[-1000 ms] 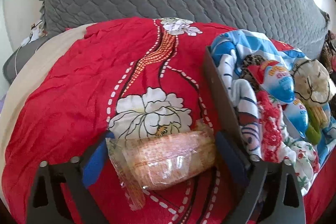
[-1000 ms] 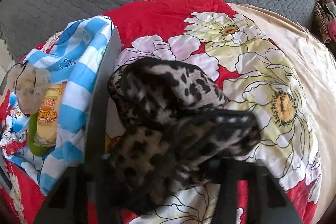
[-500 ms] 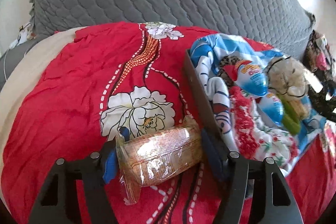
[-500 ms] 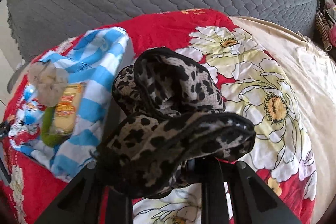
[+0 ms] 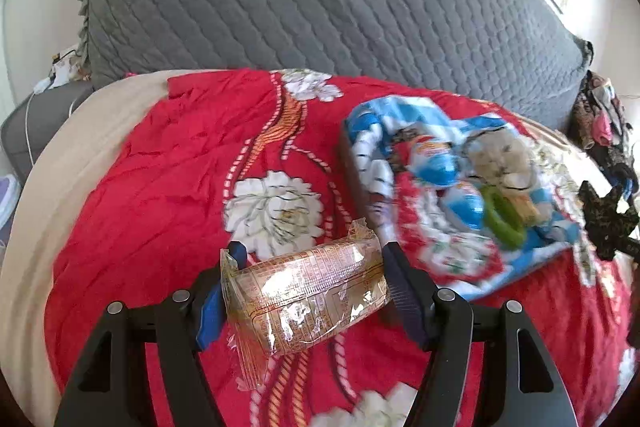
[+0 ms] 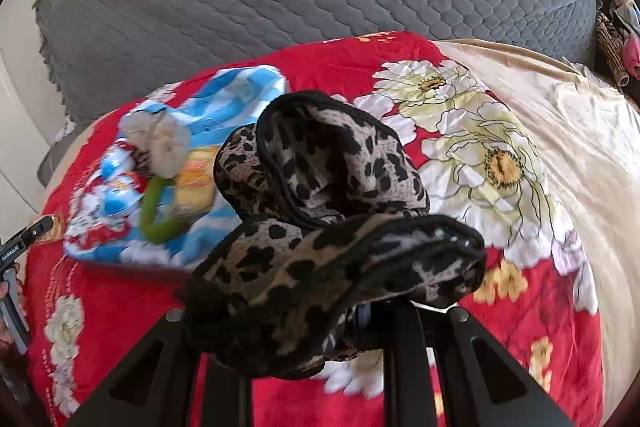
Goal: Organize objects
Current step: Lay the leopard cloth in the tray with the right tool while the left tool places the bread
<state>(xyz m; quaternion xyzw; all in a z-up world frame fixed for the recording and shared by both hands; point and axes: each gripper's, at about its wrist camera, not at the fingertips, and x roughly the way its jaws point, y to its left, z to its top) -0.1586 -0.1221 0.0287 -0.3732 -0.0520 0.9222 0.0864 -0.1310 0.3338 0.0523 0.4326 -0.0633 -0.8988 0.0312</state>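
Observation:
A clear-wrapped snack packet (image 5: 308,291) hangs above the red flowered blanket (image 5: 160,195), and my left gripper (image 5: 312,259) is shut on it, one blue pad at each end. In the right wrist view a leopard-print cloth (image 6: 320,211) drapes over my right gripper (image 6: 336,311), which is shut on it; the cloth hides the fingertips. A dark box (image 5: 352,167) lined with blue striped cloth (image 6: 240,87) lies on the blanket between the two grippers. It holds blue egg-shaped toys (image 5: 436,163), a beige scrunchie (image 5: 500,155) and a green ring (image 5: 504,223).
A grey quilted headboard cushion (image 5: 320,7) stands behind the bed. A beige sheet (image 6: 580,127) covers the right part of the bed. Clothes (image 5: 600,123) are piled at the far right. A white cable (image 5: 30,131) runs at the far left edge.
Both grippers have risen off the blanket with their loads and drawn back, so more of the bed shows. The left jaws have narrowed onto the packet. The leopard cloth now hangs free.

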